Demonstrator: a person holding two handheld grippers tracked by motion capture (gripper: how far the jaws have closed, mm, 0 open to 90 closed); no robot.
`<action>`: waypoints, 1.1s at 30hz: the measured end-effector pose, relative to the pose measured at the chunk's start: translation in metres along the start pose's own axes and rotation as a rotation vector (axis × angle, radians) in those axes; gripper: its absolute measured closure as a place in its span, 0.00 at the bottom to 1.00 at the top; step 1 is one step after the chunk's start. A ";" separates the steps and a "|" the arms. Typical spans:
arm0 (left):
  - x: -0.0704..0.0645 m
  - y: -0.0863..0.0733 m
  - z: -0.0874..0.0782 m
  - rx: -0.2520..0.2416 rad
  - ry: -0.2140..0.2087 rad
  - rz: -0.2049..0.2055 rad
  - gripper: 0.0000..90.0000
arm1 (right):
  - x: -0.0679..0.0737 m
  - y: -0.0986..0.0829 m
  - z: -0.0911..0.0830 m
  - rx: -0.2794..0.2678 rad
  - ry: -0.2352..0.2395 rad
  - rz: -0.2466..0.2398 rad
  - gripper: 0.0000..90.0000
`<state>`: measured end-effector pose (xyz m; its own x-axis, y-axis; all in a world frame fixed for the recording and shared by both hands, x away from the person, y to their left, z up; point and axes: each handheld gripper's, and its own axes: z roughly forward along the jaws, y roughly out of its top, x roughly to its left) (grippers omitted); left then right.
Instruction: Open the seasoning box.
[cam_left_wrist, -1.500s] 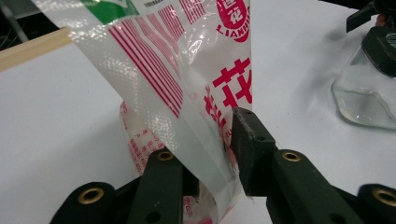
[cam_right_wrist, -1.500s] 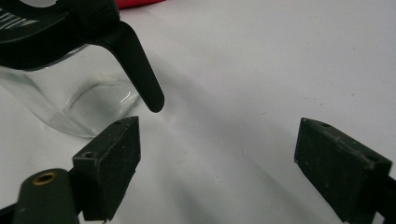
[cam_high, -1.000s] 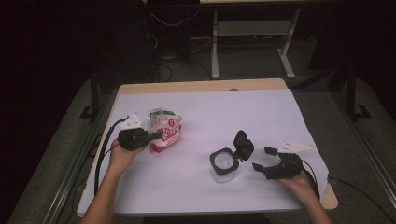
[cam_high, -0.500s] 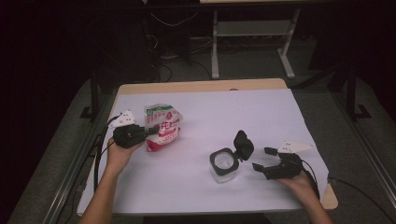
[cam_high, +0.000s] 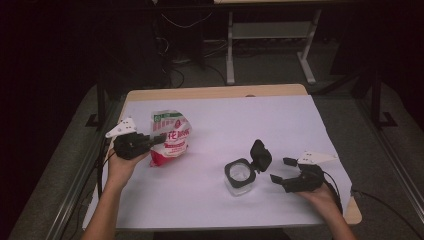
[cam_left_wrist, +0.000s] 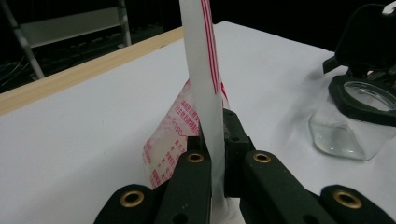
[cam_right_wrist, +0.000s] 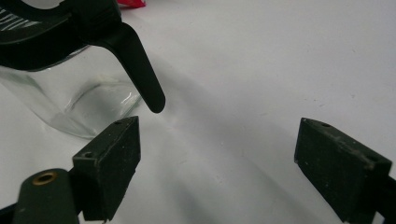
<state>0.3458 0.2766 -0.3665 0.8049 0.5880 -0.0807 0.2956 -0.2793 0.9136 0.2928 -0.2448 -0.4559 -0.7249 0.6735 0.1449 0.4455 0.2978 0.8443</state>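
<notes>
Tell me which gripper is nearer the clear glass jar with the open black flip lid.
Right. The right gripper sits open just beside the clear glass jar, not touching. The left gripper is far across the table, clamped on the red-and-white plastic bag.

Dim surroundings, evenly lit tabletop (soft shadows, slight blur).

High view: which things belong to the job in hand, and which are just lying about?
In the job:
- red-and-white bag, clamped in the left tool
- glass jar with its black flip lid standing open
- right tool, open, beside the jar

Lying about:
- white sheet covering the wooden table
- metal frame and cables on the floor behind
</notes>
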 end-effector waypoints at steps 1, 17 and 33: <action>-0.001 0.001 -0.001 -0.007 -0.004 -0.004 1.00 | 0.000 0.000 0.000 -0.001 0.000 0.000 0.16; -0.025 0.019 -0.013 -0.024 -0.069 0.012 1.00 | 0.007 0.001 -0.010 -0.027 -0.006 0.000 0.16; -0.034 0.027 -0.022 -0.069 -0.134 -0.023 1.00 | 0.047 -0.011 -0.038 0.020 0.060 0.010 0.35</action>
<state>0.3147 0.2656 -0.3304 0.8612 0.4856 -0.1505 0.2824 -0.2109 0.9358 0.2340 -0.2421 -0.4390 -0.7504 0.6349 0.1840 0.4624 0.3053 0.8324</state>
